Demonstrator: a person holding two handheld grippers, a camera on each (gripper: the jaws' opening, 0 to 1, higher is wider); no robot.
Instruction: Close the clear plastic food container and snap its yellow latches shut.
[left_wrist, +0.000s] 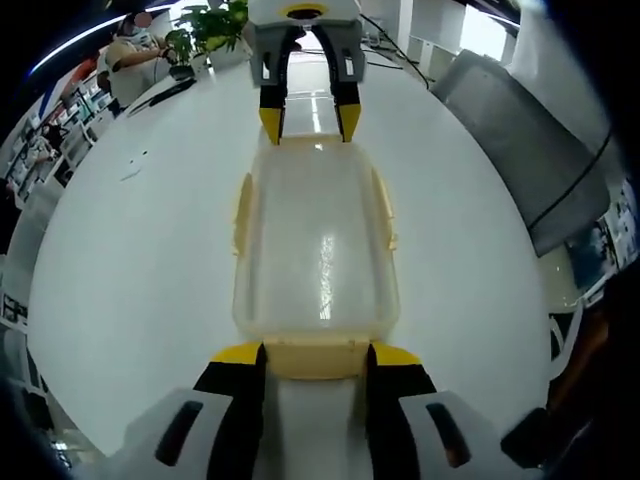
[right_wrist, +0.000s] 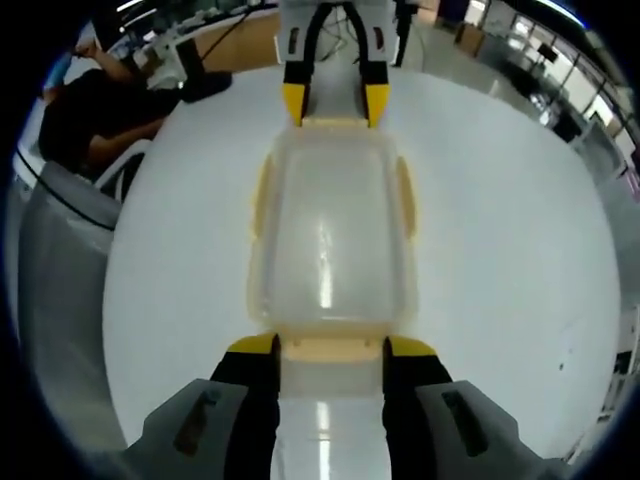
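Lying mid-frame on the white table, the lidded container looks light, stiff and slippery, best pressed at its end latches, which the left gripper and right gripper each straddle with jaws spread.

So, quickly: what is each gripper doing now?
Left gripper: open, jaws astride the container's near end latch.
Right gripper: open, astride the opposite end latch.
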